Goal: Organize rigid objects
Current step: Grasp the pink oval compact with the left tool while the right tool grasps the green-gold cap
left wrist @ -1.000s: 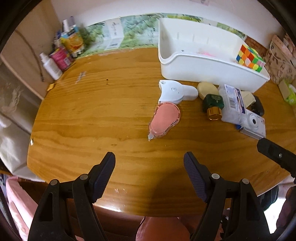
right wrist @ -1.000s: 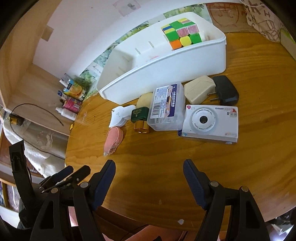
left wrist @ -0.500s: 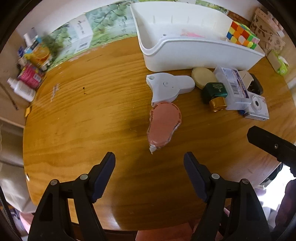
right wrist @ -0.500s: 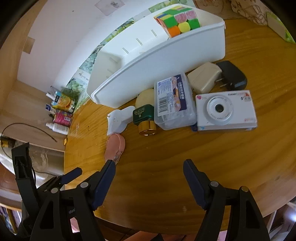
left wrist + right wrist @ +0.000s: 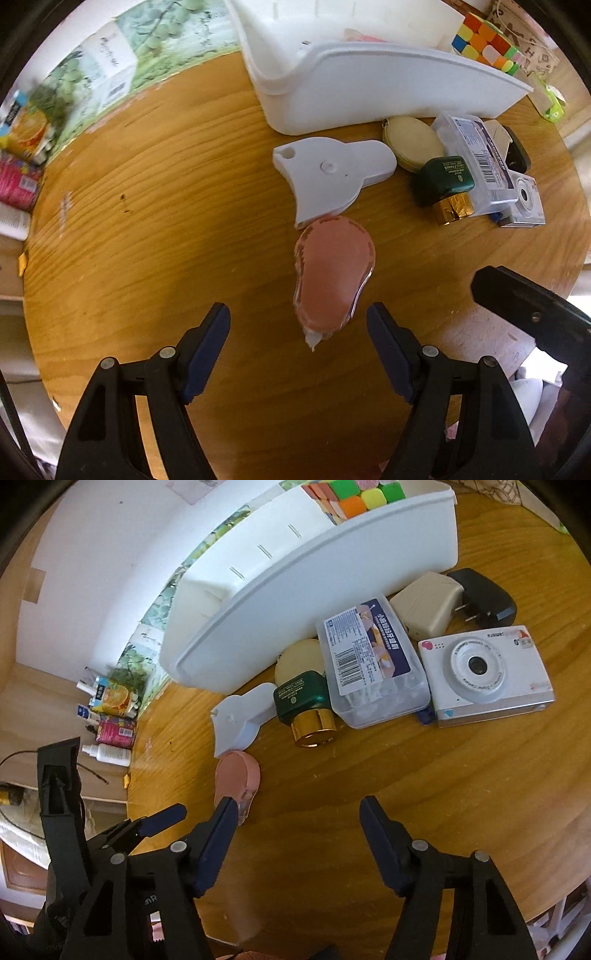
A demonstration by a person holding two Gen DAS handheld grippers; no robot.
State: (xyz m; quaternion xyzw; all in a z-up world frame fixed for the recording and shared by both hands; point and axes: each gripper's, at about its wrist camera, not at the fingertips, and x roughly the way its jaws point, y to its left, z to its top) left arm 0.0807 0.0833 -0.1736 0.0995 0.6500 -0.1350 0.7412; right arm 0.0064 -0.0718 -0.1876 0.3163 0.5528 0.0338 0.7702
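A pink correction-tape dispenser (image 5: 330,275) lies on the round wooden table (image 5: 155,229), its tip just ahead of my open, empty left gripper (image 5: 298,328); it also shows in the right wrist view (image 5: 236,771). Behind it lie a white plastic dispenser (image 5: 332,177), a cream oval case (image 5: 413,142), a green bottle with a gold cap (image 5: 304,710), a clear labelled box (image 5: 369,661), a white camera (image 5: 484,674), and beige (image 5: 424,602) and black (image 5: 480,596) plug adapters. A white bin (image 5: 295,602) holds a colour cube (image 5: 487,40). My right gripper (image 5: 295,818) is open and empty.
Bottles and packets (image 5: 110,716) stand at the table's far left edge by the wall. A leaf-print box (image 5: 110,62) sits behind the table. My left gripper shows in the right wrist view (image 5: 159,819), low left of the right one.
Both grippers moved forward toward the objects. The pink dispenser now lies close in front of the left gripper. Both stay open.
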